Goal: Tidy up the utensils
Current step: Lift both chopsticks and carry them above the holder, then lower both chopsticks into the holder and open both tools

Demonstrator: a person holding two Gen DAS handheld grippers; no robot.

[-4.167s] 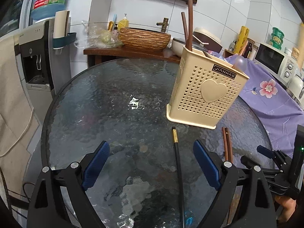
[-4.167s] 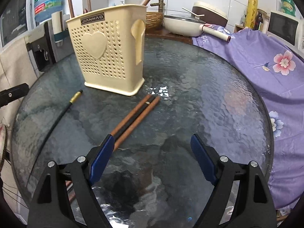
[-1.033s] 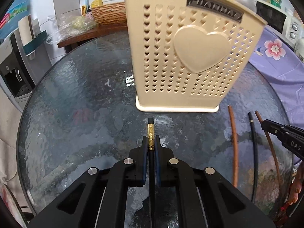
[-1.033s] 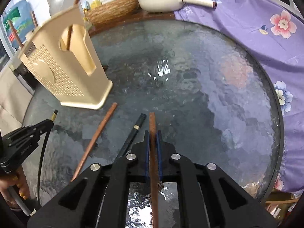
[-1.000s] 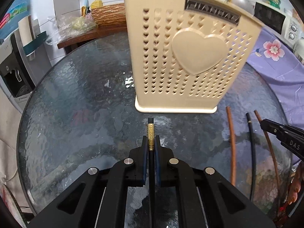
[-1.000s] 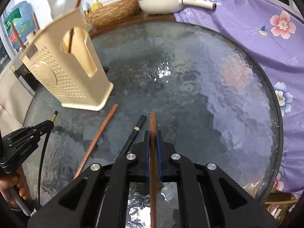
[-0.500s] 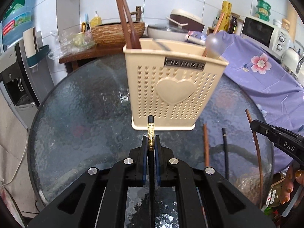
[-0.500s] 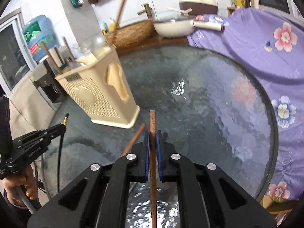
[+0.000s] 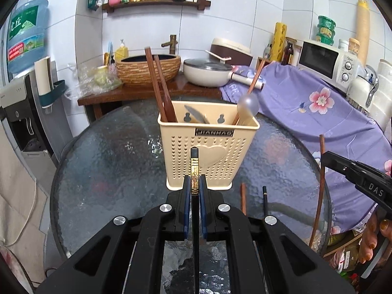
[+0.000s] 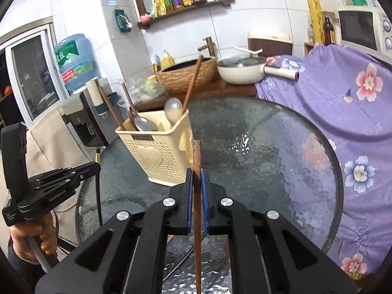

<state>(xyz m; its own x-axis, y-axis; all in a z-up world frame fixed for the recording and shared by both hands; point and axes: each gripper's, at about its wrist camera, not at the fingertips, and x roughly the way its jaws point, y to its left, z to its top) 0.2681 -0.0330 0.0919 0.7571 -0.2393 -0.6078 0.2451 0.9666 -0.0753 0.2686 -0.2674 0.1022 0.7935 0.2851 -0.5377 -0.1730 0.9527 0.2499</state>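
The left claw [image 9: 195,187] is gripping a black chopstick [image 9: 195,169] and the right claw [image 10: 196,183] a brown chopstick [image 10: 197,161], both off the glass worktop [image 9: 110,171] near the cream utensil holder [image 9: 210,152]; two chopsticks [image 9: 253,199] are lying by its near edge.

Each scene is viewed from a fisheye camera mounted just behind a gripper, angled down over the round glass surface [image 9: 103,171] toward the cream utensil holder [image 9: 208,152]. The holder's heart-embossed front is faced squarely in the left wrist view, while its right-hand corner [image 10: 181,147] is seen from close by in the right wrist view. The holder, the surface and the tiled wall behind it are shared by both views.
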